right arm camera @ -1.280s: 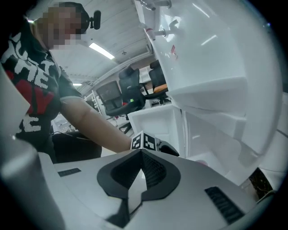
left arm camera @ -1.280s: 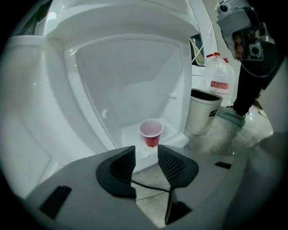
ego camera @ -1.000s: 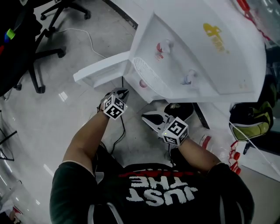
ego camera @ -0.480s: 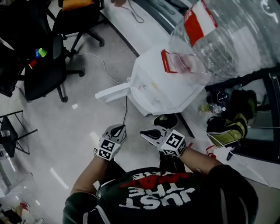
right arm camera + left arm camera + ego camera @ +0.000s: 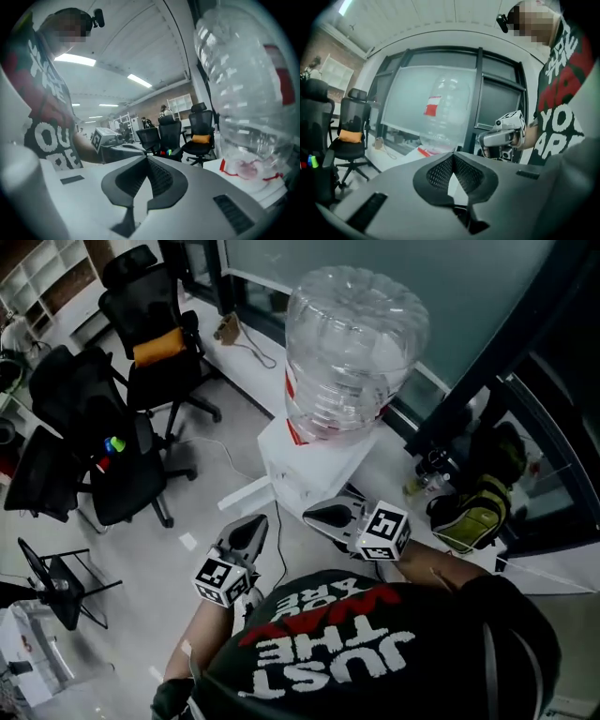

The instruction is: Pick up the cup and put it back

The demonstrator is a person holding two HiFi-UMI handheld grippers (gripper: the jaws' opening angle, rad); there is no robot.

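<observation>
A big water bottle (image 5: 352, 352) stood on a white water machine (image 5: 281, 465). The right gripper (image 5: 314, 515) was closer to the machine than the left gripper (image 5: 253, 526). Both had their jaws closed on nothing. No cup showed anywhere, so I could not tell which way it lay.

Straight ahead of me the bottle (image 5: 354, 343) sits upended on the dispenser (image 5: 305, 472), which stands on the floor (image 5: 141, 615) with the glass wall (image 5: 450, 296) behind it. My left tool (image 5: 251, 529) and right tool (image 5: 319, 515) hang side by side just before the dispenser's base, the right one nearer to it. Well off to the left stands one office chair (image 5: 98, 451) with another chair (image 5: 155, 348) behind it, and a bag (image 5: 473, 512) lies right of the dispenser, beyond my right tool.
</observation>
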